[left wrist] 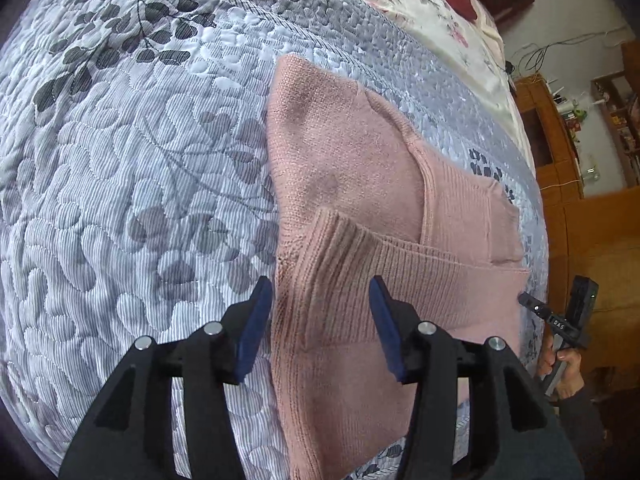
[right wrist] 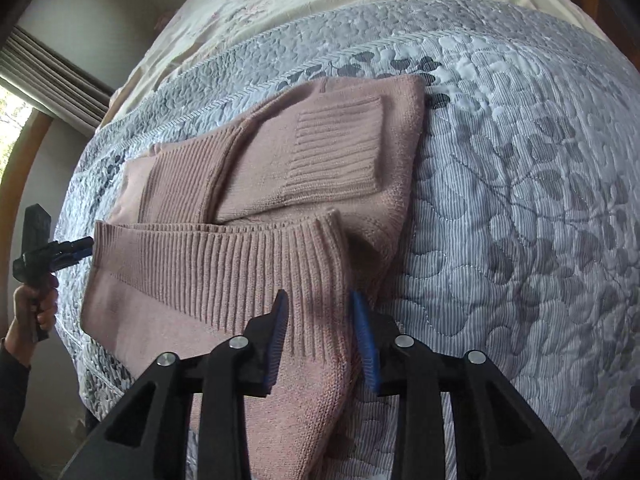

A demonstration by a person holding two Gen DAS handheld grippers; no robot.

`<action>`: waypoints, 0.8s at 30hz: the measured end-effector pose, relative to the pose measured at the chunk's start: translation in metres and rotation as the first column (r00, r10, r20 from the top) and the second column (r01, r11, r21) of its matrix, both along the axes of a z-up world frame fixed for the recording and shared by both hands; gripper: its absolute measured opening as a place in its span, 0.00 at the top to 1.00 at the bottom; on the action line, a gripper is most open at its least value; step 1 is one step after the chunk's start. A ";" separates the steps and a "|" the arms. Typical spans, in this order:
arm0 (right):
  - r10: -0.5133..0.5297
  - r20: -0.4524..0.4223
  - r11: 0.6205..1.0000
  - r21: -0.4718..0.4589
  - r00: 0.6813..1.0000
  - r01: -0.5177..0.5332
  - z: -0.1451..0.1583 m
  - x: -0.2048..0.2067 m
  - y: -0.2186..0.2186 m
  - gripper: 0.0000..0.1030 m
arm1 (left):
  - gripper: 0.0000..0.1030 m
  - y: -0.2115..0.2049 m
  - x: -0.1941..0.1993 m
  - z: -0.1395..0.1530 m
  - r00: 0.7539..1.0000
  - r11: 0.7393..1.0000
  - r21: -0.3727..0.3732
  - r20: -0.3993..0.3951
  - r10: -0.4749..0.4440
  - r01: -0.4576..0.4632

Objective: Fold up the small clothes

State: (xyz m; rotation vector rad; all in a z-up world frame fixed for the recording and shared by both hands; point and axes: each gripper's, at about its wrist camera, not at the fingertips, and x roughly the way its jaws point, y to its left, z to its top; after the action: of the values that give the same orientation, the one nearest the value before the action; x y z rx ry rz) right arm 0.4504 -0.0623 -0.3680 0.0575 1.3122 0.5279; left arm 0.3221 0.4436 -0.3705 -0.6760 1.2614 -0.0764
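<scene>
1. On the quilted grey-blue bedspread [left wrist: 132,208] we see a pink knit sweater [left wrist: 352,160] lying partly folded, one sleeve with a ribbed cuff [right wrist: 340,148] laid flat across its body.
2. Our left gripper [left wrist: 320,320] has its jaws spread, one blue-padded finger on each side of a raised ribbed fold [left wrist: 340,248] of the sweater; the left-hand pad [left wrist: 256,320] sits just off the knit's edge over the bedspread, so the jaws stand apart and clamp nothing that we can see.
3. Our right gripper [right wrist: 320,336] likewise has its jaws apart (a narrower gap than on the left), straddling the ribbed band [right wrist: 240,264] near the sweater's corner; whether the pads touch the fabric we cannot tell.
4. From the left wrist view we catch the right gripper [left wrist: 532,306] at the sweater's far edge, held by a hand [left wrist: 560,372] in a dark sleeve; from the right wrist view the left gripper [right wrist: 76,246] shows at the opposite edge, also gripped by a hand [right wrist: 36,308].
5. Beyond the bedspread lies a cream floral sheet [right wrist: 280,4]; wooden furniture [left wrist: 552,140] stands beside the bed, and a curtain [right wrist: 52,80] hangs near a window.
</scene>
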 end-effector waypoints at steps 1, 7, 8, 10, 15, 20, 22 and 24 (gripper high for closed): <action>0.006 0.016 1.000 -0.009 1.000 -0.006 0.002 -0.002 0.000 0.85 | 0.99 -0.002 0.001 0.001 1.000 1.000 0.022 0.002 -0.008 0.007; -0.010 0.069 1.000 0.009 0.998 0.009 0.013 -0.014 -0.007 0.90 | 0.97 -0.018 -0.012 0.025 0.994 0.992 0.125 0.101 -0.038 0.026; -0.009 0.078 1.000 0.010 0.997 0.008 0.015 -0.016 -0.007 0.90 | 0.97 -0.020 -0.016 0.030 0.992 0.990 0.139 0.118 -0.041 0.024; -0.009 0.106 1.000 0.002 0.994 0.009 0.022 -0.021 -0.007 0.90 | 0.97 -0.020 -0.024 0.041 0.987 0.990 0.144 0.156 -0.022 0.000; -0.029 0.167 0.999 0.029 0.986 0.024 0.055 -0.031 -0.011 0.91 | 0.97 -0.016 -0.048 0.086 0.957 0.992 0.098 0.287 0.044 -0.075; -0.055 0.253 0.997 0.064 0.966 0.040 0.099 -0.029 -0.018 0.92 | 0.97 -0.013 -0.048 0.125 0.929 0.993 0.098 0.370 0.032 -0.073; -0.077 0.290 0.996 0.069 0.954 0.059 0.114 -0.020 -0.019 1.00 | 0.97 -0.008 -0.038 0.134 0.923 0.992 0.097 0.383 0.033 -0.076; -0.105 0.296 0.992 0.097 0.950 0.080 0.126 -0.005 -0.024 1.00 | 0.97 -0.003 -0.024 0.137 0.922 0.993 0.091 0.386 0.034 -0.074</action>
State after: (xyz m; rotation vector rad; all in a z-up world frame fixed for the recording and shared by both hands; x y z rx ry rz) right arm 0.4459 -0.0863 -0.2421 0.1041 0.9848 0.4902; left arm 0.2981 0.4410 -0.2336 -0.5717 0.8611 -0.0922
